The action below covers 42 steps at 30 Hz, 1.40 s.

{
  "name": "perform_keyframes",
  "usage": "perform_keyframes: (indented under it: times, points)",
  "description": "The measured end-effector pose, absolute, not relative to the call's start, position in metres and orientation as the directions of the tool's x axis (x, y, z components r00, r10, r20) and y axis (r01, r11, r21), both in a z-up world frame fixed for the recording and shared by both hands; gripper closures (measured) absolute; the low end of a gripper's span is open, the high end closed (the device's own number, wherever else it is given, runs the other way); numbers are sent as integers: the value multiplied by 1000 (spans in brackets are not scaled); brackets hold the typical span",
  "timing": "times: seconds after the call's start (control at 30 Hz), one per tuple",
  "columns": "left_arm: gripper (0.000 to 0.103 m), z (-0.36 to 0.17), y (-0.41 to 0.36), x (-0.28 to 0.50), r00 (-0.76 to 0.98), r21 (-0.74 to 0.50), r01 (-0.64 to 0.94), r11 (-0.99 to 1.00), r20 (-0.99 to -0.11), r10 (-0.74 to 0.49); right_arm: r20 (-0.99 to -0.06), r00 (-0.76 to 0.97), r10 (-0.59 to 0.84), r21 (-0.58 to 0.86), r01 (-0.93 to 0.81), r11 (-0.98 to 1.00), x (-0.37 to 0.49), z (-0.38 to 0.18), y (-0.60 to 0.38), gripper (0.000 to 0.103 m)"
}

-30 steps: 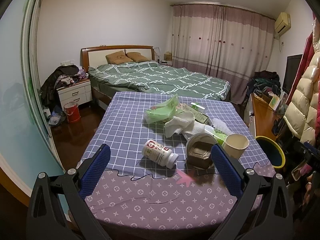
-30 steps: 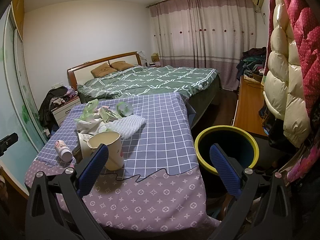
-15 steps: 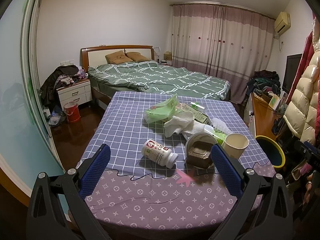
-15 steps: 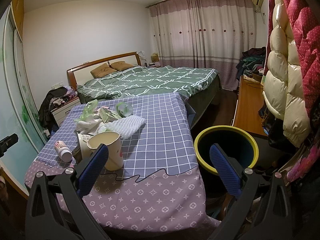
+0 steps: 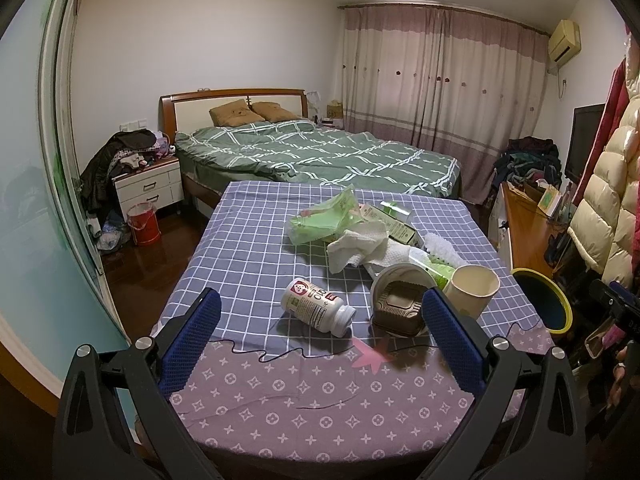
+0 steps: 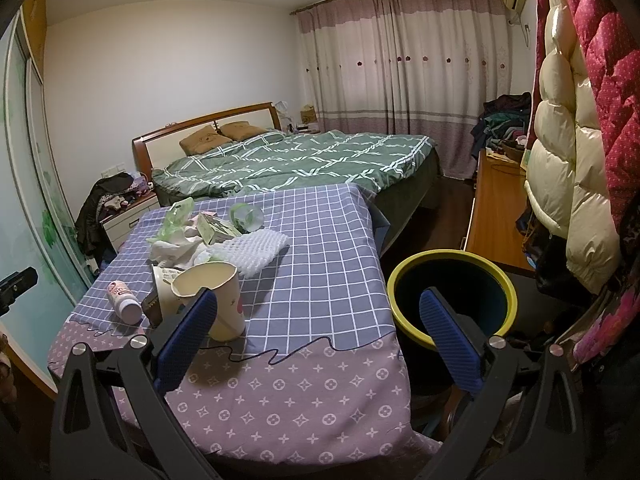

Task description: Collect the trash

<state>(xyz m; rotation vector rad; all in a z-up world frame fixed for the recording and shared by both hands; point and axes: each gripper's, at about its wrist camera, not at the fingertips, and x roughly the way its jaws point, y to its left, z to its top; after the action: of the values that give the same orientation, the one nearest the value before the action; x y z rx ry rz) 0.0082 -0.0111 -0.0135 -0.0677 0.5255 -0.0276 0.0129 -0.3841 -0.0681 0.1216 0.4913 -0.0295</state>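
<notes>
Left gripper (image 5: pixel 320 320) spread wide, blue pads (image 5: pixel 192 340) far apart, gripping nothing, hovering over the near edge of the table (image 5: pixel 280 400). Just beyond, a white pill bottle (image 5: pixel 316 306) on its side on the checked cloth, cap end pointing near-right. Right of it, a brown plastic tray (image 5: pixel 400 308) lying in a white bowl (image 5: pixel 382 280), touching the paper cup (image 5: pixel 472 290) that stands upright at the right pad. Farther back, crumpled white tissue (image 5: pixel 356 246), a green plastic bag (image 5: pixel 324 220), a green-and-white carton (image 5: pixel 396 226) and white foam netting (image 5: pixel 442 248), all heaped together mid-table.

Right gripper (image 6: pixel 318 322) equally wide, empty too, its left pad (image 6: pixel 188 340) overlapping the paper cup (image 6: pixel 216 296), its right pad in front of the yellow-rimmed bin (image 6: pixel 452 296). Bin on the floor just beside the table's right edge, dark inside. Pill bottle (image 6: pixel 122 302) at the far left of the table edge (image 6: pixel 280 400) in this view, foam netting (image 6: pixel 252 250) beyond the cup. Green-quilted bed (image 6: pixel 296 164) behind the table, puffer jackets (image 6: pixel 568 160) hanging at right.
</notes>
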Motion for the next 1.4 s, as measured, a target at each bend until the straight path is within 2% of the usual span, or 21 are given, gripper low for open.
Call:
perform_keyframes:
  times: [0.47,0.77,1.1,1.4]
  points:
    - [4,-18,-16,37,855,-61,17,998,-517,-46,-507,862,10,105,51,993,32,-79,-379,6]
    - [4,-22,-14,61,848,-61,15,998,-527,-45,-534,842,76,112,-19,994,70,-82,-362,6]
    - [4,-34,-13,91,837,-49,4,999,-546,-31,-560,814,154,197,-49,979,151,-77,-359,6]
    - [4,-51,-9,124,813,-58,11,998,-580,-43,-656,731,189,227,-48,973,236,-95,-352,6]
